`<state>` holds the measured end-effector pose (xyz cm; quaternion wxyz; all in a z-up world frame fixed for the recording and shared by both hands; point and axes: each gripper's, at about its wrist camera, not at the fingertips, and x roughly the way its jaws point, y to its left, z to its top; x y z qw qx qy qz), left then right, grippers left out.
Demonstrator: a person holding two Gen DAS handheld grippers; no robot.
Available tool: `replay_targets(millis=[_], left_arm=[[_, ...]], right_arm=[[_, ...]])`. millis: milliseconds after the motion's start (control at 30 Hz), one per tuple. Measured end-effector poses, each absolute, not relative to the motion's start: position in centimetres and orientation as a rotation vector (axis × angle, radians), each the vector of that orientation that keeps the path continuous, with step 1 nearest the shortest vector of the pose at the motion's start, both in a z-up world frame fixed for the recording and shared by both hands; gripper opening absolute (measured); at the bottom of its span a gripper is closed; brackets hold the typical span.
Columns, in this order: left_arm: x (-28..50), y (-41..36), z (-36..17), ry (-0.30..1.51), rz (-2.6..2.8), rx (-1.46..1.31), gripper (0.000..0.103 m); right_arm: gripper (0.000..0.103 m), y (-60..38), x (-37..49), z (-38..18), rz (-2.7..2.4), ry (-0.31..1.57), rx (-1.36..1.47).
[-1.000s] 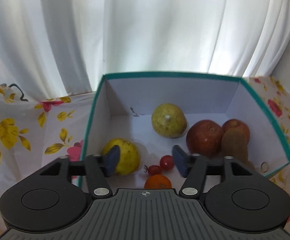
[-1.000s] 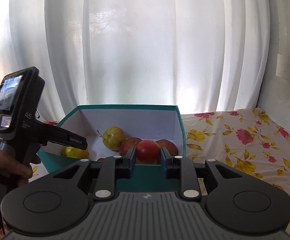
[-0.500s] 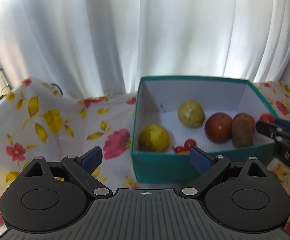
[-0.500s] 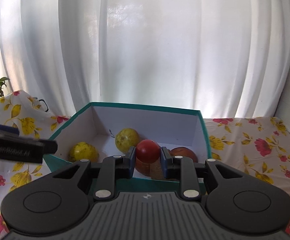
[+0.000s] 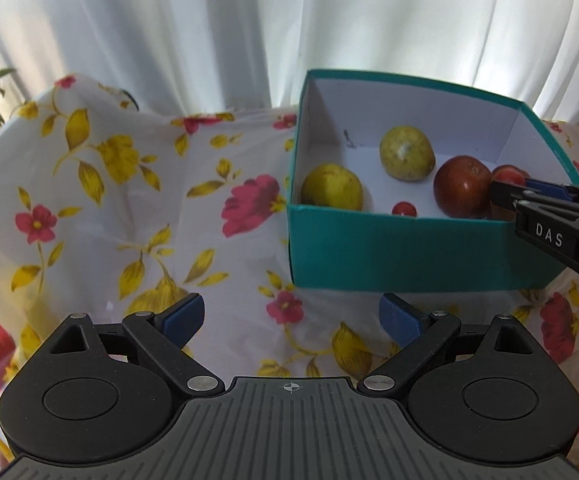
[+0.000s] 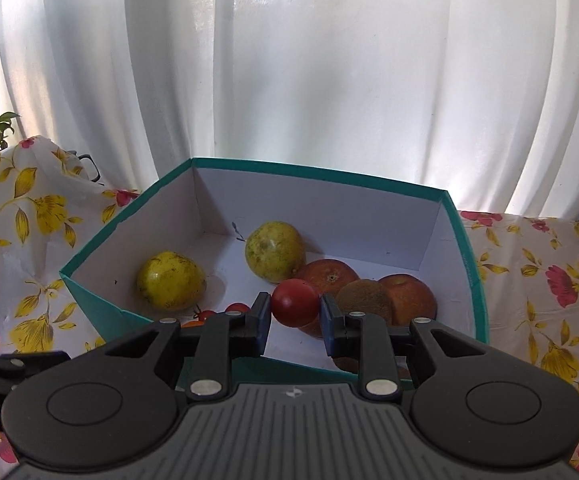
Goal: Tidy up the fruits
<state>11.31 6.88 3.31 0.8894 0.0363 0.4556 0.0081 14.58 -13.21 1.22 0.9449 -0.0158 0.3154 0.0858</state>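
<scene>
Small round red tomato (image 6: 294, 302) clamped in right gripper (image 6: 295, 316) above teal cardboard box (image 6: 465, 276); left gripper (image 5: 291, 320) wide, empty, just opened.

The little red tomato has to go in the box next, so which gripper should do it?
The right gripper. Its jaws already pinch the tomato over the teal box. The left gripper is open, holding nothing, over the flowered cloth outside the box.
</scene>
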Motion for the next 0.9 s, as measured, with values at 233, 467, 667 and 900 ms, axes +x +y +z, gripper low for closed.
replay_targets(millis=[233,467,667,900], left_arm=[[11.5,7.2,3.2,0.984,0.030,0.052,0.097],[11.2,6.6,3.9,0.982,-0.025,0.055,0.097],[11.8,5.3,4.1,1.030,-0.053,0.111,0.097],[14.3,3.6,5.5,1.074,-0.060,0.116,0.097]], right_arm=[[0.070,-13.1,14.7,1.7,0.161,0.636,-0.040],[0.103,-14.6,11.9,4.4,0.180,0.664,0.044],[0.103,-16.0,10.8,4.8,0.087,0.789,0.036],[0.103,-17.8,13.6,4.4,0.035,1.018,0.110]])
